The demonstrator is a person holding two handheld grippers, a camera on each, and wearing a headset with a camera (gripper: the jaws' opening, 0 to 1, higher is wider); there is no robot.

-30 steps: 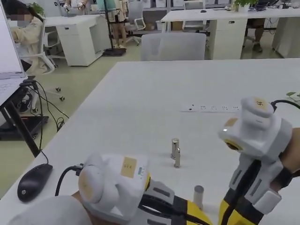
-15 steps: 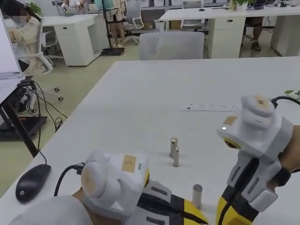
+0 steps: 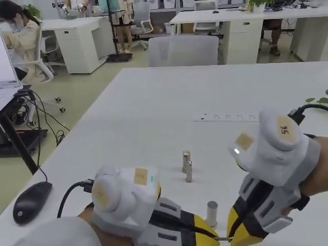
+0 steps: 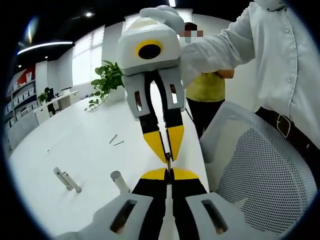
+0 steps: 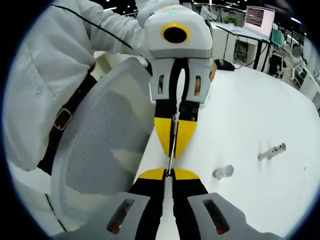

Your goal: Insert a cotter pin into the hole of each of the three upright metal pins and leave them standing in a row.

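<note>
Now the right tongs (image 5: pixel 169 174) have tipped over and brought their tips in to meet those of the left tongs (image 4: pixel 168 175); a second ago the two were apart. Both pairs are pinched shut on one thin cotter pin (image 5: pixel 171 150), which runs tip to tip between them, low over the near edge of the bench (image 3: pixel 154 113). That reads as a regrip, to square the pin up before it goes in. The nearest metal pin (image 3: pixel 211 212) stands upright just beyond the joined tips, clear of them, and has not shifted. Two more metal pins (image 3: pixel 186 160) stand close together further out past it; whether those already carry cotter pins I cannot tell. One pair must probably let go before the other can aim at the hole.
</note>
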